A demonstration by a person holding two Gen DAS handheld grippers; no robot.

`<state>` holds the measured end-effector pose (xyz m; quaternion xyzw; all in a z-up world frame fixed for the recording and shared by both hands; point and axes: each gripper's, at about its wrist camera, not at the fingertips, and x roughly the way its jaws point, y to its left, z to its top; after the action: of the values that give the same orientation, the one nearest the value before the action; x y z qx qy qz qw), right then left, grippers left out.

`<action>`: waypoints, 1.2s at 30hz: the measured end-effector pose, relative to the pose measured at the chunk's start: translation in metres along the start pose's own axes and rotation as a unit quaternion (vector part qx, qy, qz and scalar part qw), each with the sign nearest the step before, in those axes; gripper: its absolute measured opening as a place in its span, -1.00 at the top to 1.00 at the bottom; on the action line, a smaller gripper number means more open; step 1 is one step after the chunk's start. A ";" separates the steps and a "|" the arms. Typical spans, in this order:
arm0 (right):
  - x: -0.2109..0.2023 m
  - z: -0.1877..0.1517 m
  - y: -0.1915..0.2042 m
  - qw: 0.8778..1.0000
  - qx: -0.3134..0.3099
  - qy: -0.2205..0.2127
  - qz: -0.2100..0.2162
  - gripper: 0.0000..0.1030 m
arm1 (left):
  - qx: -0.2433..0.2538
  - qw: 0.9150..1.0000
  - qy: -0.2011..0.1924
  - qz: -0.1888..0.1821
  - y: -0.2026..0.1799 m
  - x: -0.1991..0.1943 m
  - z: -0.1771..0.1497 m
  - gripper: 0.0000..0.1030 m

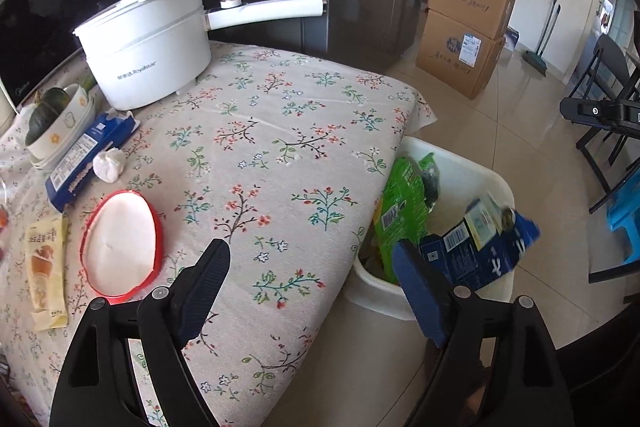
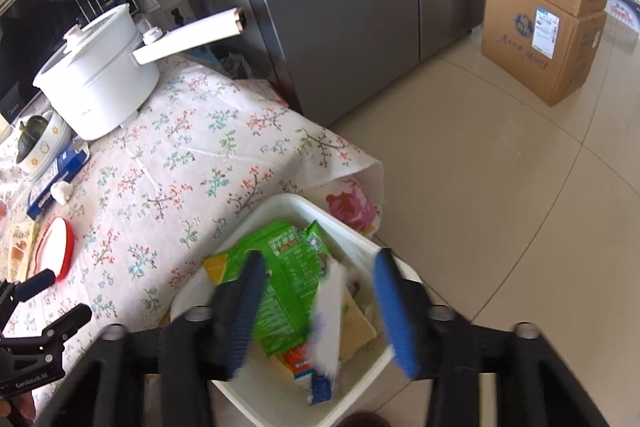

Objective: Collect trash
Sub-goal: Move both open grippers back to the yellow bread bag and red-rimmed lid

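Both grippers' jaws gape, clasping nothing. Beneath the right gripper, a blurred blue-and-white carton sits on end over the white bin. Only the left gripper view shows the carton's blue face and the red-rimmed lid on the table's near left.

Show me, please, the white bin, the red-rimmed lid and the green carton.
white bin [image 2: 280, 203]: right wrist view, far rim.
red-rimmed lid [image 1: 120, 243]: left wrist view, white centre.
green carton [image 2: 280, 291]: right wrist view, printed face.
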<state>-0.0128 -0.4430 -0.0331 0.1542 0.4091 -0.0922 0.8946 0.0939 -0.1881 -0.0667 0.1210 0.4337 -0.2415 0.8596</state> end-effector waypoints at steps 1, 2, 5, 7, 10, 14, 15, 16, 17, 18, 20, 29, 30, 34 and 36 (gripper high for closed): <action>-0.001 0.001 0.003 1.000 -0.003 -0.002 0.002 -0.07 | -0.003 1.000 -0.001 0.002 0.003 -0.002 -0.001 -0.67; -0.001 0.001 0.006 1.000 -0.006 -0.003 0.002 -0.09 | -0.006 1.000 -0.001 0.005 0.006 -0.004 -0.002 -0.68; 0.000 0.002 0.016 1.000 -0.014 -0.003 0.005 -0.22 | -0.012 1.000 -0.003 0.013 0.015 -0.011 -0.005 -0.69; 0.002 0.004 0.023 1.000 -0.022 -0.003 0.005 -0.28 | -0.017 1.000 -0.004 0.019 0.023 -0.016 -0.008 -0.70; 0.004 0.005 0.036 0.999 -0.035 -0.005 0.006 -0.35 | -0.028 0.999 -0.003 0.030 0.038 -0.023 -0.013 -0.70; 0.011 0.006 0.056 0.999 -0.050 -0.003 0.012 -0.43 | -0.055 0.997 -0.002 0.049 0.068 -0.034 -0.020 -0.70; 0.013 0.006 0.061 0.998 -0.054 -0.004 0.013 -0.45 | -0.064 0.997 -0.001 0.054 0.077 -0.038 -0.022 -0.70; 0.015 0.006 0.067 0.998 -0.060 -0.004 0.013 -0.46 | -0.073 0.996 -0.001 0.060 0.087 -0.041 -0.024 -0.70; 0.018 0.006 0.074 0.998 -0.066 -0.004 0.013 -0.47 | -0.083 0.994 0.000 0.066 0.097 -0.044 -0.027 -0.70; 0.020 0.006 0.081 0.997 -0.072 -0.004 0.014 -0.49 | -0.093 0.993 0.003 0.073 0.108 -0.047 -0.029 -0.70; 0.026 0.007 0.097 0.996 -0.085 -0.004 0.017 -0.50 | -0.114 0.990 0.010 0.086 0.130 -0.052 -0.035 -0.70; 0.059 0.011 0.187 0.987 -0.154 0.003 0.043 -0.53 | -0.171 0.974 0.053 0.138 0.225 -0.064 -0.051 -0.70; 0.064 0.011 0.199 0.986 -0.161 0.005 0.049 -0.54 | -0.176 0.972 0.055 0.143 0.234 -0.063 -0.051 -0.70; 0.086 0.009 0.245 0.981 -0.181 0.021 0.071 -0.58 | -0.215 0.966 0.033 0.140 0.269 -0.053 -0.064 -0.70; 0.103 0.006 0.265 0.979 -0.187 0.036 0.075 -0.58 | -0.234 0.962 0.048 0.130 0.284 -0.037 -0.067 -0.70</action>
<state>0.1348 -0.2010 -0.0545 0.0178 0.4380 0.0586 0.8969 0.1771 0.0934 -0.0772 -0.0163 0.4991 -0.0136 0.8663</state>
